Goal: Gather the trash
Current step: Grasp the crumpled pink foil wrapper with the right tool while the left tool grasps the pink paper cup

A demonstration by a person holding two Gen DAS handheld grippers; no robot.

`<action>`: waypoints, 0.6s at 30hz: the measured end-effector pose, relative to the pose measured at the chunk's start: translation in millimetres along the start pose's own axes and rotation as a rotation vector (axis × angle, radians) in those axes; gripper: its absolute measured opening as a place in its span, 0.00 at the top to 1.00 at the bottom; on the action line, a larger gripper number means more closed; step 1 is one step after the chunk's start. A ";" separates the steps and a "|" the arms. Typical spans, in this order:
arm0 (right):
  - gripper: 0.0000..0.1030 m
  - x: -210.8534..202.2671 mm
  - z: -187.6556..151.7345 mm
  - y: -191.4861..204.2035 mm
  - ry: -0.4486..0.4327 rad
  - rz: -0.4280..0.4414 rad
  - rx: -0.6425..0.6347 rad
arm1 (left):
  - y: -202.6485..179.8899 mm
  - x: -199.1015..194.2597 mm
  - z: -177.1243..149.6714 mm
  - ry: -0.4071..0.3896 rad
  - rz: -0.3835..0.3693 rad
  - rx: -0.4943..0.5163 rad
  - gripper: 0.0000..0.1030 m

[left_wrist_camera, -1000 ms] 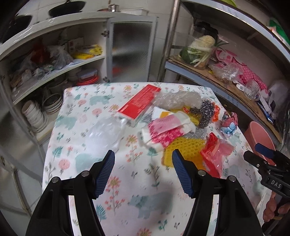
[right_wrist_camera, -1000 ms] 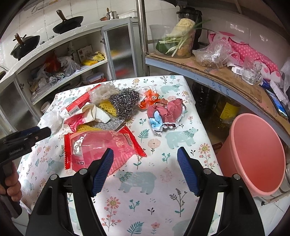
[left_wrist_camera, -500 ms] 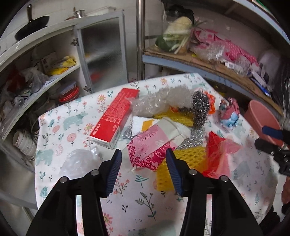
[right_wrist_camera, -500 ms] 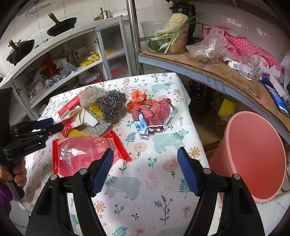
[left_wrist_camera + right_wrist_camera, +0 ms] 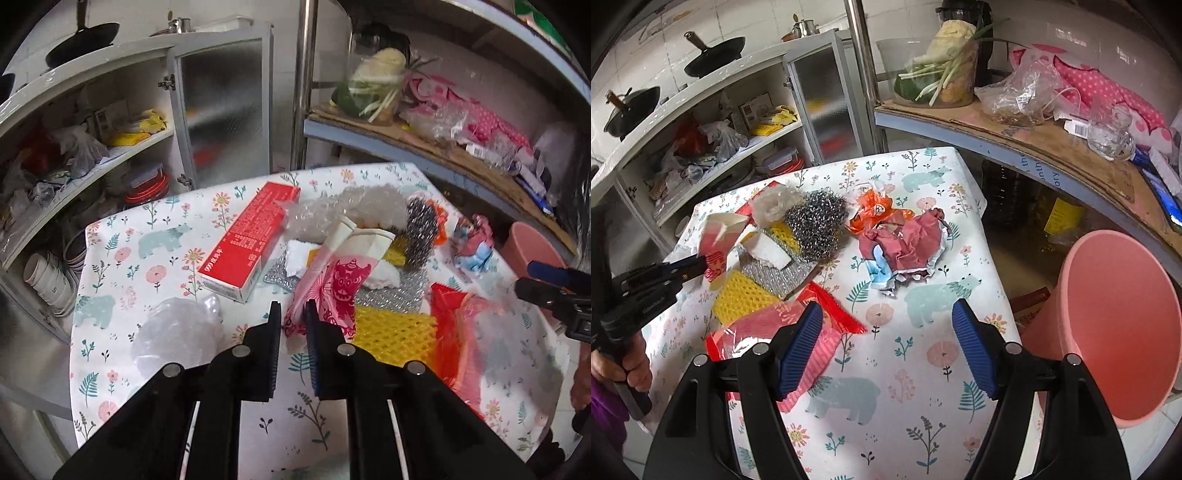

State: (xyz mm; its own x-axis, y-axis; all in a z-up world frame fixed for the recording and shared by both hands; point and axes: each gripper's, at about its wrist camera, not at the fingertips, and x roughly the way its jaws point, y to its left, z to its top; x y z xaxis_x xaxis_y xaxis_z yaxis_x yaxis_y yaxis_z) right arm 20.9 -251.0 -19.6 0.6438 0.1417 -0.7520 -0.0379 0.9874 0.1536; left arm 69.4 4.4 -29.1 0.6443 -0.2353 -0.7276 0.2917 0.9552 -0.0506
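Each tool has black plastic arms with round silver screws and ribbed blue pads on its fingers: the left tool (image 5: 291, 325), the right tool (image 5: 888, 343). A purple sleeve (image 5: 605, 417) shows beside the left tool's black handle.

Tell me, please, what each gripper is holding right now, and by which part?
Left gripper: fingers closing on the pink paper wrapper, at its near bottom corner. Right gripper: open, holding nothing.

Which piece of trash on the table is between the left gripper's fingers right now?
The pink-and-white paper wrapper with the red pattern; the left gripper is closing on its near end, while the other trash lies untouched.
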 end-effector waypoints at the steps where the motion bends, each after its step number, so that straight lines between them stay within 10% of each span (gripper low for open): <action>1: 0.29 0.7 2.0 -1.0 0.001 0.008 0.012 | 0.6 -3.1 0.0 -0.007 -0.003 -0.006 0.88; 12: 0.29 32.9 26.1 -10.6 0.013 -0.032 0.069 | 0.0 -16.0 -2.4 -0.024 -0.042 -0.038 0.88; 18: 0.58 55.4 25.2 -16.0 0.069 0.021 0.079 | -3.3 -16.0 -3.1 -0.021 -0.053 -0.045 0.88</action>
State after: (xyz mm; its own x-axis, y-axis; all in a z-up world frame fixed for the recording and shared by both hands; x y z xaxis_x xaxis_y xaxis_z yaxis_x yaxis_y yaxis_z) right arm 76.4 -260.8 -47.6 0.5891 0.1699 -0.7900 0.0112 0.9758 0.2183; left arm 55.9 5.6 -19.5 0.6436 -0.2886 -0.7089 0.2939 0.9484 -0.1192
